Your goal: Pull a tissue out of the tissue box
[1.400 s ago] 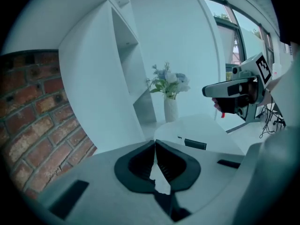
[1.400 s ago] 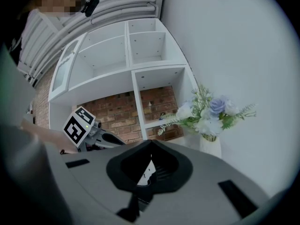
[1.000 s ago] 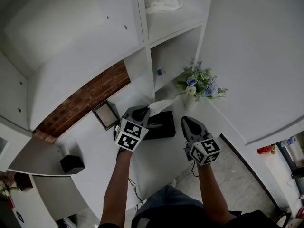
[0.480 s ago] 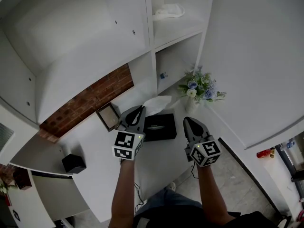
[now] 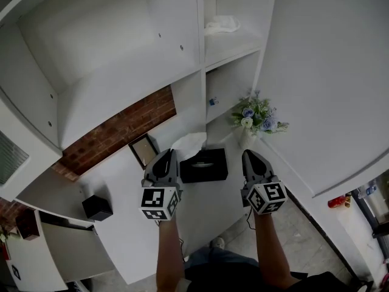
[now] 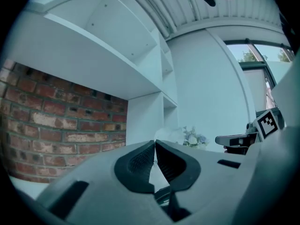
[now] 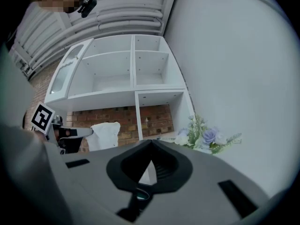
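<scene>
Far left on the white surface (image 5: 121, 190) sits a small black cube (image 5: 97, 207), then a dark-framed picture (image 5: 144, 151) leaning by the brick wall. Next up, the left tongs (image 5: 169, 153) are clamped on one edge of the crumpled white tissue (image 5: 189, 142). In the head view it stretches away from the tips toward the right, over the left end of the flat black rectangular tissue box (image 5: 205, 166). In the right gripper view it droops downward from the tips, long axis roughly vertical. Can't tell if its lower end is clear of the box. The right tongs (image 5: 248, 153) are closed on nothing, just right of the box. Beyond them is a white vase of blue and white flowers (image 5: 255, 117).
</scene>
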### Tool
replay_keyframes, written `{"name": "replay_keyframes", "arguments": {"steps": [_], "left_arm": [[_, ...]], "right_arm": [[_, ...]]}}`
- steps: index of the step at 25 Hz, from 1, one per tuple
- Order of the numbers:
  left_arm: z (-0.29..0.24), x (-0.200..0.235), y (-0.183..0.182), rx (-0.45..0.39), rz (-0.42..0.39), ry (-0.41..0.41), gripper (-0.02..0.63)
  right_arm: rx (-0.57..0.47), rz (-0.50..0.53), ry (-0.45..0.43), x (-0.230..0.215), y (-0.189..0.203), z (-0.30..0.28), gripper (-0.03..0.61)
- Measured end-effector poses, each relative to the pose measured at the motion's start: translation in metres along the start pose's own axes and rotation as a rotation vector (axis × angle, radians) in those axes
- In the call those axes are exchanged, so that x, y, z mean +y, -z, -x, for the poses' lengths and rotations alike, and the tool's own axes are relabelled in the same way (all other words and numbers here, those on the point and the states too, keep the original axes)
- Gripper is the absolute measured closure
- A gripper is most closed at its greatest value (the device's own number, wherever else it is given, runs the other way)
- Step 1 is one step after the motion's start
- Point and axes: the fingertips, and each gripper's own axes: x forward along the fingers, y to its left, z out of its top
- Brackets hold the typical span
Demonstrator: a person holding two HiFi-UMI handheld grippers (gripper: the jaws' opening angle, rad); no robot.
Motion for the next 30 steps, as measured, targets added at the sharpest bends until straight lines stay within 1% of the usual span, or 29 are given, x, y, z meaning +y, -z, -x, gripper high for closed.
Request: {"name": "replay_keyframes", "arguments": {"steps": [5,11,17,20,24,30], "left_arm": [[0.014,0.002,0.008,0.0,0.007,-0.01,0.604],[0.016,-0.001,0.01,-0.001,0.01,-0.002,0.603],[0.016,-0.002,0.007,-0.005,0.015,0.005,0.603],[0.016,-0.004,0.009,-0.001,0.018,0.011,0.603],[0.015,-0.006,0.012,0.011,-0.003,0.013,0.603],[0.014,-0.007,0.014,0.012,0.008,0.02,0.603]], "right_arm": [[-0.011,0.006,0.006,0.006,-0.004,0.006,0.58],[-0.014,0.017,0.008,0.009,-0.005,0.009,0.58],[0.012,0.052,0.014,0.013,-0.002,0.012,0.58],[0.021,0.051,0.012,0.013,0.0,0.013,0.58],[0.029,0.053,0.013,0.012,0.002,0.013,0.58],[0.034,0.052,0.011,0.013,0.004,0.011,0.58]]}}
